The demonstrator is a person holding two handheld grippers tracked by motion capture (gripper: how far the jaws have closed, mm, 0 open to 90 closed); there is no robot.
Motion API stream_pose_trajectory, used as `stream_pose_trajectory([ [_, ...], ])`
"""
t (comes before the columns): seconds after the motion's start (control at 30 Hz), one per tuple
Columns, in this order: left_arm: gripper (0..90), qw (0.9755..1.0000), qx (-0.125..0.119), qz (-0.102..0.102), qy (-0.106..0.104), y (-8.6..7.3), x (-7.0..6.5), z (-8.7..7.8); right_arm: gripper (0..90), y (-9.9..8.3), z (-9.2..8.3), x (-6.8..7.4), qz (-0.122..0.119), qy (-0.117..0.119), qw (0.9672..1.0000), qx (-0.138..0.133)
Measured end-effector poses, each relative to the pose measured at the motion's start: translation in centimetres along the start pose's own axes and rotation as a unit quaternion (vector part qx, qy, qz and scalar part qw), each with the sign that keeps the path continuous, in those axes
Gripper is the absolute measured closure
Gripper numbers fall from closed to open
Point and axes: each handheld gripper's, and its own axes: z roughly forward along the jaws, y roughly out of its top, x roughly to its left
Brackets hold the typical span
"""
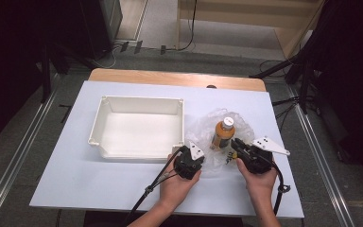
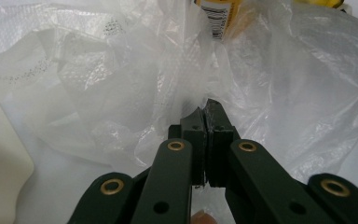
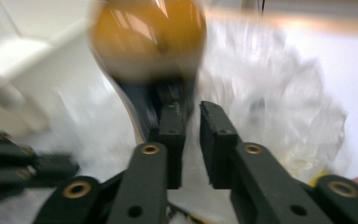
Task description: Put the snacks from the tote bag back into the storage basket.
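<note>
An orange bottle with a white cap lies on a crumpled clear plastic bag just right of the tray. My left gripper is at the bag's near-left edge. In the left gripper view its jaws are shut, with a fold of the bag pinched between them and the bottle's label beyond. My right gripper sits at the bag's near-right side. In the blurred right gripper view its jaws stand a narrow gap apart just below the bottle, with nothing pressed between the pads.
A white rectangular tray, empty inside, stands left of the bag on the pale table cover. Its corner shows close by in both gripper views. The wooden table edge runs along the back. Cables trail from both grippers toward the person.
</note>
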Motion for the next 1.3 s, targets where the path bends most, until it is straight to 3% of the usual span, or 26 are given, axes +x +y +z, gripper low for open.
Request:
stream_pose_trajectory([
  [0.1, 90.0, 0.9998, 0.0, -0.017, -0.012, 0.0, 0.3, 0.0, 61.1, 1.0, -0.7, 0.5, -0.004, 0.009, 0.9996, -0.027],
  [0.23, 90.0, 1.0, -0.007, -0.002, 0.003, -0.2, -0.2, 0.0, 49.8, 1.9, -0.6, 1.0, -0.003, 0.014, 0.9991, -0.04],
  [0.37, 90.0, 1.0, -0.005, -0.006, -0.001, -0.2, 0.0, 0.0, 39.4, 1.9, 0.3, 1.1, 0.004, 0.004, 0.9993, -0.036],
  [0.5, 90.0, 1.0, -0.005, -0.004, 0.001, -0.2, -0.1, -0.1, 31.1, 1.4, 1.5, 1.7, -0.011, -0.01, 0.9996, -0.026],
  [0.7, 90.0, 1.0, -0.006, -0.004, 0.002, -0.2, -0.1, -0.1, 29.4, 1.3, 3.2, 2.2, 0.0, -0.018, 0.9996, -0.023],
  [0.93, 90.0, 1.0, -0.004, -0.007, -0.003, -0.2, 0.0, -0.1, 28.4, 1.3, 3.9, 2.1, 0.007, -0.016, 0.9997, -0.018],
  [1.3, 90.0, 1.0, -0.004, -0.006, -0.002, -0.2, 0.0, -0.1, 31.4, 1.9, 4.6, 2.7, 0.006, -0.036, 0.9993, -0.006],
])
